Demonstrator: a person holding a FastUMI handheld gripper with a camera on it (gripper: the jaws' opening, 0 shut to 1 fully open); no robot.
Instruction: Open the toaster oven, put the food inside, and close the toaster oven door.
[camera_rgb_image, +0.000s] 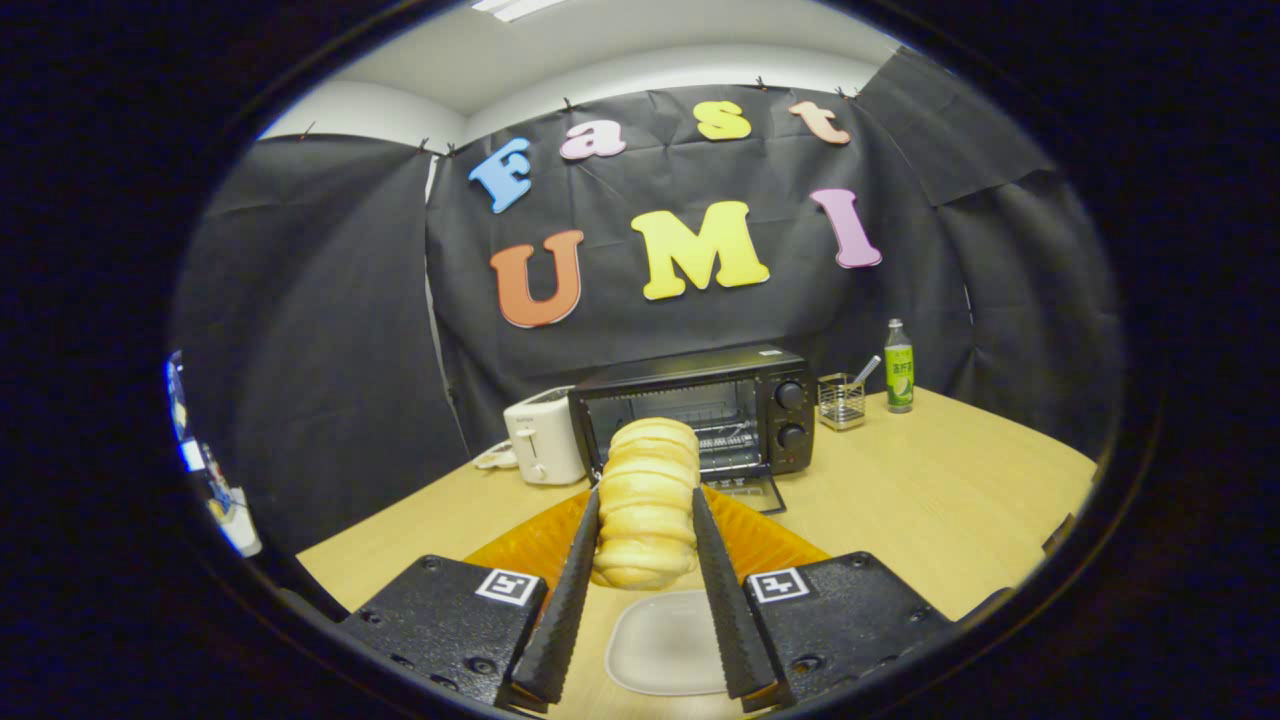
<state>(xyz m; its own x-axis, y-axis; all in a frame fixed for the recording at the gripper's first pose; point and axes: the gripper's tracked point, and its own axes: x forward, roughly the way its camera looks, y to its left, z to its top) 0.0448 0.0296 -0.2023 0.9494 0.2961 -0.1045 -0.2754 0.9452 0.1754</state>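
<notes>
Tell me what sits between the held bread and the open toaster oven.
In the gripper view, the gripper is shut on the bread. Between it and the toaster oven lie the orange plate's far rim and the lowered oven door.

Sitting on the one wooden table (930, 480) are one toaster oven (700, 410), one white pop-up toaster (540, 435), one wire holder (841, 400), one green bottle (899, 367), one orange tray (760, 535) and one pale plate (665, 645); one gripper (645, 545) is squeezing one bread loaf (647, 500) between its two fingers
</notes>
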